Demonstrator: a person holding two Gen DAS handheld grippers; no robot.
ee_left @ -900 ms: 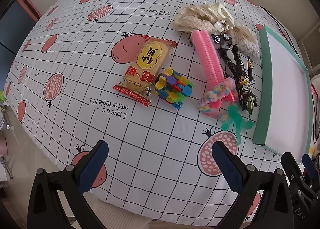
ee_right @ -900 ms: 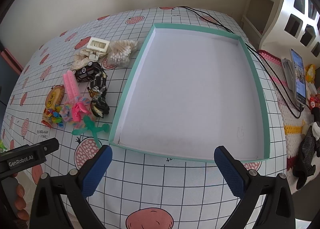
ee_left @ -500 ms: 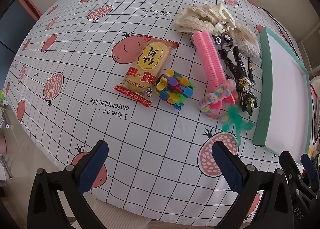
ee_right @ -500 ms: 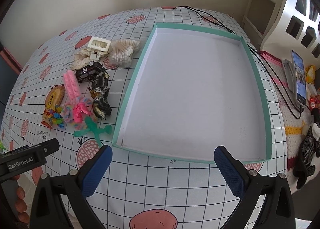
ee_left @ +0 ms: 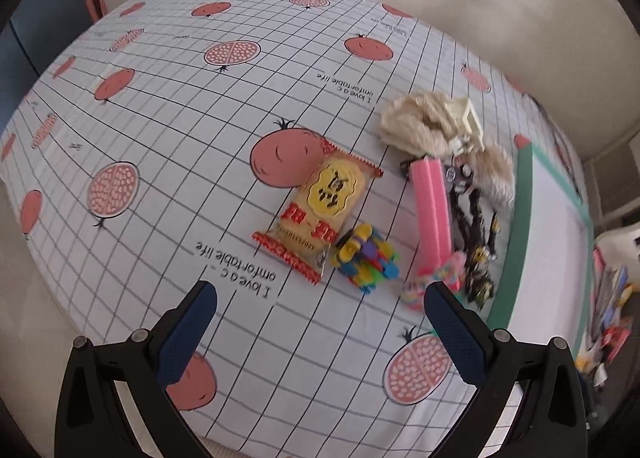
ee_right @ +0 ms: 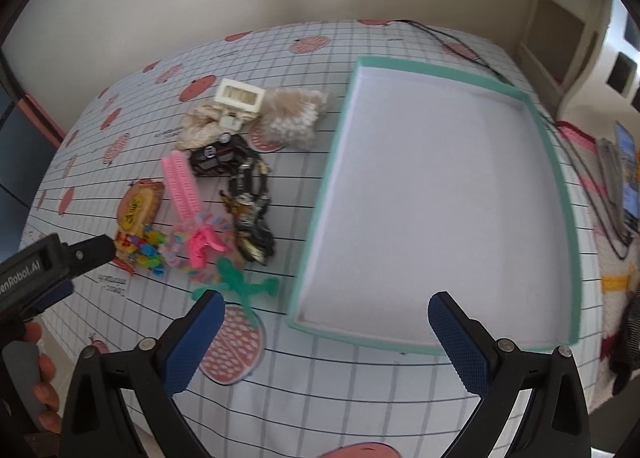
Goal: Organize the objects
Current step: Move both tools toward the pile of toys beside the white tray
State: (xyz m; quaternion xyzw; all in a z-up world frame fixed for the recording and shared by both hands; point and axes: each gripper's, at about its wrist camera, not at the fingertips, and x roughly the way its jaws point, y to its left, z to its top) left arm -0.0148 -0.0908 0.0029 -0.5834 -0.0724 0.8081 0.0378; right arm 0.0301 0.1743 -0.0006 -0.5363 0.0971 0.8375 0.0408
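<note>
A teal-rimmed white tray (ee_right: 558,162) lies on the right of the table, with nothing in it. Left of it lie a snack packet (ee_left: 324,206), a multicolour block toy (ee_left: 368,258), a pink comb (ee_left: 430,202), a black and gold figure (ee_right: 250,214), a green toy (ee_right: 240,286), a cotton swab bag (ee_right: 292,118) and a cream clip (ee_right: 239,96). My left gripper (ee_left: 320,330) is open and empty, in front of the packet and block toy. My right gripper (ee_right: 324,334) is open and empty, over the tray's near left corner.
The table has a grid cloth with pomegranate prints (ee_left: 160,98). A black cable (ee_right: 452,42) runs behind the tray. A phone and clutter (ee_right: 624,170) lie off the right edge. The table's near edge is just under both grippers.
Both grippers have moved forward and to the left toward the pile of objects; the objects now look closer. Nothing on the table has moved. Both stay open.
</note>
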